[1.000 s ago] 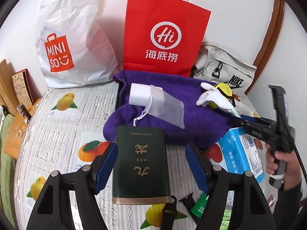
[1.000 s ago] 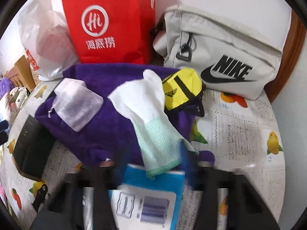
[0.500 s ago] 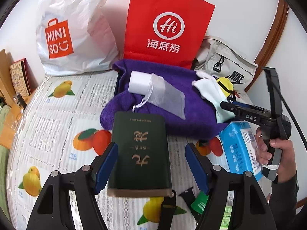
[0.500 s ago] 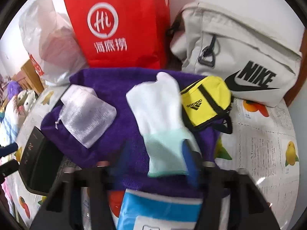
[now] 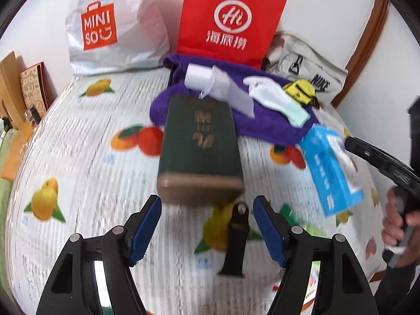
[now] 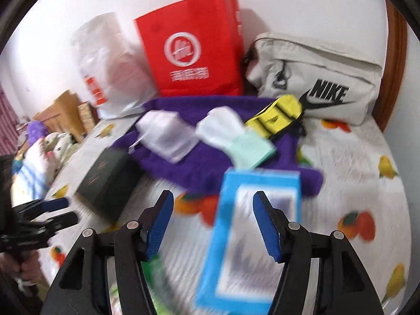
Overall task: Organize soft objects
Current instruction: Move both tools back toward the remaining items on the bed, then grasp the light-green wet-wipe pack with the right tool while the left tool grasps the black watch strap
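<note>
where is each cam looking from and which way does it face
Left wrist: on the left gripper, facing across the fruit-print table at the green box; its open blue fingers show, plus the person's right hand at the right edge.
Right wrist: on the right gripper, facing the blue pack and purple towel; its open fingers frame the view, and the left gripper shows at the left edge.
Both share the red bag, white glove and Nike bag.

Bright, even indoor light; white wall unshadowed, no glare. Heavy fisheye bend, black vignette at corners. Motion blur in both views: green box (image 5: 200,147) smeared, blue packet (image 6: 252,239) worst at 6 o'clock. Red bag (image 5: 231,18) at 12 sharper.
</note>
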